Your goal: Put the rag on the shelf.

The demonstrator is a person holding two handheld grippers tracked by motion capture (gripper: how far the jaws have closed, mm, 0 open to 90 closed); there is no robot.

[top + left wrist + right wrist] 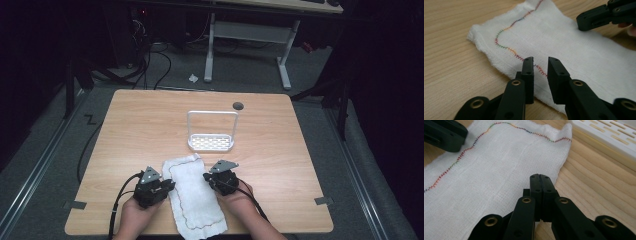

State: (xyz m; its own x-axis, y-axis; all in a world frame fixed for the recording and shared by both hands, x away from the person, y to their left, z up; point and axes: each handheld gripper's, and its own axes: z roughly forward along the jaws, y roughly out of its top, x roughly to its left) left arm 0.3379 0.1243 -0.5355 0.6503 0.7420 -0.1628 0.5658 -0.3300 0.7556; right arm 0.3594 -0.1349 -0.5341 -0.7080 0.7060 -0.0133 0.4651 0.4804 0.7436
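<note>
Forearms enter cut off at the bottom edge of the high view, each hand gripping a tool. Left gripper (pixel 540 62) stands with jaws narrowly parted above the cloth's (pixel 192 192) stitched edge, touching nothing that can be seen. Right gripper (pixel 540 178) has jaws pressed together at the cloth's opposite edge; whether fabric is pinched between them cannot be told. Cloth lies flat on the counter (pixel 140 125) between both grippers, its near end overhanging the edge. White rack (pixel 211 131) stands just beyond, partly cropped in the right gripper view.
</note>
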